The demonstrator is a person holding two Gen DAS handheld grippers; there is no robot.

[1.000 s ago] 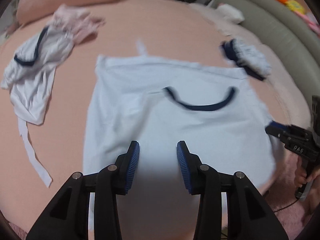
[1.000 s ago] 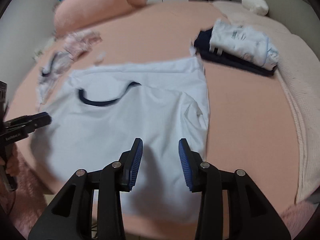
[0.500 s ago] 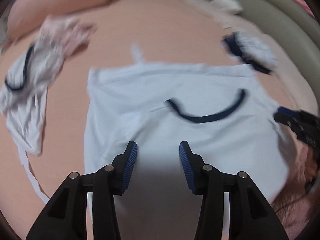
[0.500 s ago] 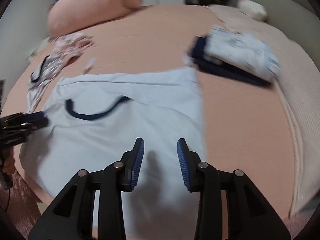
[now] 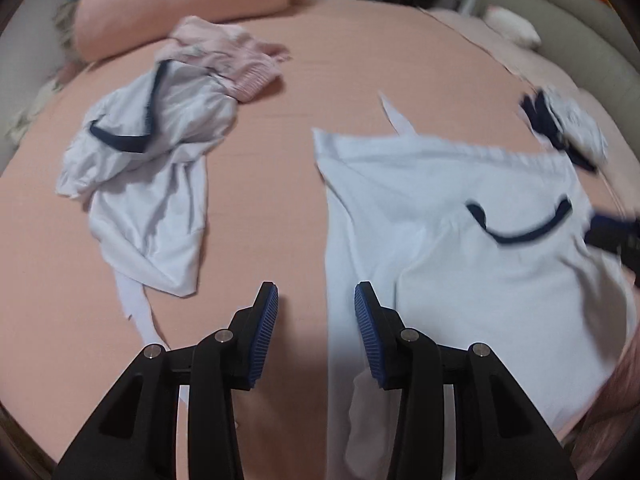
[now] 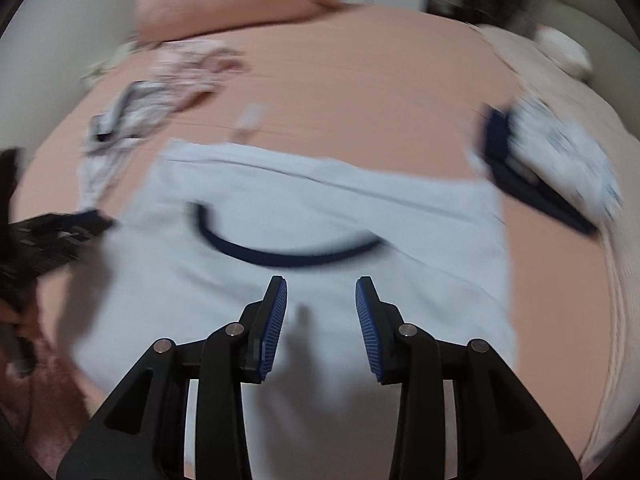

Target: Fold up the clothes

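Pale blue shirt (image 6: 320,216) lay flat on the bed (image 5: 360,60), w/ no fold made yet. Folded stack (image 6: 552,168) sat done on its right; crumpled clothes (image 5: 152,168) waited on its left. Left gripper (image 5: 316,320) & right gripper (image 6: 321,312): jaws apart, holding nothing. No readable writing.

Clothes (image 5: 460,216) on pink bed (image 5: 340,60)

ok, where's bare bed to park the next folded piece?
Free: the strip between the crumpled white shirt and the spread white shirt, and the sheet beyond both, below the pink pillow. Crowded: the folded stack at right.
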